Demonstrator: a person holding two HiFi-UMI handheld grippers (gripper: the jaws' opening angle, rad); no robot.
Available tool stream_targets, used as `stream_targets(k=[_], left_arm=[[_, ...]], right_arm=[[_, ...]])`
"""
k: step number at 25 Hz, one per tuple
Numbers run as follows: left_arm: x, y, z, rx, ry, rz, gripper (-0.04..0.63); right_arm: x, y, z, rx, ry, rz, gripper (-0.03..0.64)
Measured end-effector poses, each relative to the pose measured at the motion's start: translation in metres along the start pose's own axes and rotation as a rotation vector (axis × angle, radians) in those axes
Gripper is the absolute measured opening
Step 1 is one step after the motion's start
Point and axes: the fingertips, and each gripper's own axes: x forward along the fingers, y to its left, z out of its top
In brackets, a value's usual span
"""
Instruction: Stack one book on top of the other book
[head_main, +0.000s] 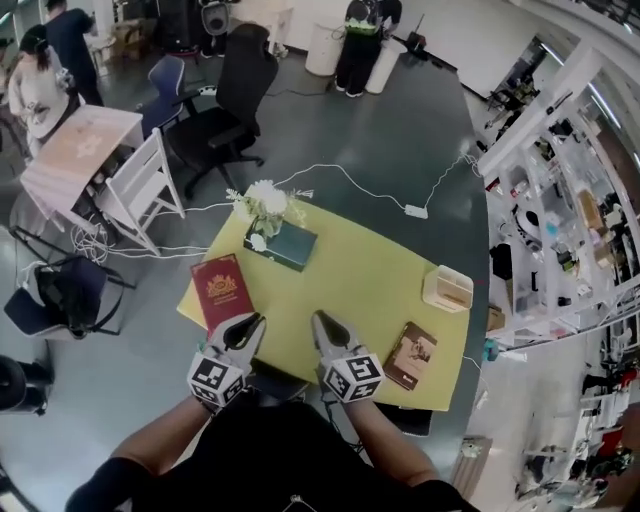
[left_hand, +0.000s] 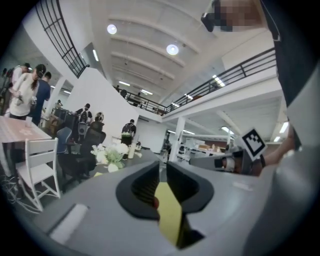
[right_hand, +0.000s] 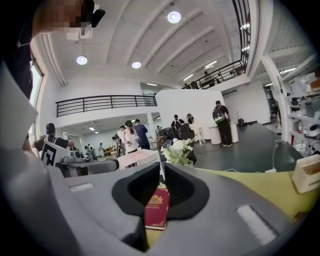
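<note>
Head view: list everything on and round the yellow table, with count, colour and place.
table: one, yellow, centre
red book: one, red, table's left edge
brown book: one, brown, table's right near corner
box: one, dark green, far side
flowers: one bunch, white, by box
holder: one, beige, right edge
chair: one, white, floor at left
left tongs: grey, near edge, barely apart, empty
right tongs: grey, near edge, shut, empty

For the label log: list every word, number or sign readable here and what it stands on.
No text reads clearly.
Red book: gold crest and lettering, too small.
Brown book: cover print too blurred.
Left gripper and right gripper cubes: square markers, no letters.
</note>
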Motion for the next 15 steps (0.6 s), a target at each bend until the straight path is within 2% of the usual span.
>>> stream_targets(k=[1, 7, 11, 15], left_arm=[[-0.005, 0.01, -0.003, -0.004, 0.006, 0.025, 0.061], [-0.036, 0.074, -0.038, -0.046, 0.072, 0.183, 0.132], [-0.059, 0.113, -0.071, -0.125, 0.138, 0.289, 0.192], [-0.07, 0.151, -0.112, -0.19, 0.201, 0.365, 0.236]], right_arm=[[0.011, 0.003, -0.006, 0.007, 0.014, 0.019, 0.05], [0.079, 0.021, -0.056, 0.045, 0.117, 0.107, 0.107], [0.121, 0.037, -0.096, 0.054, 0.203, 0.173, 0.179], [0.155, 0.042, -0.142, 0.075, 0.288, 0.201, 0.238]])
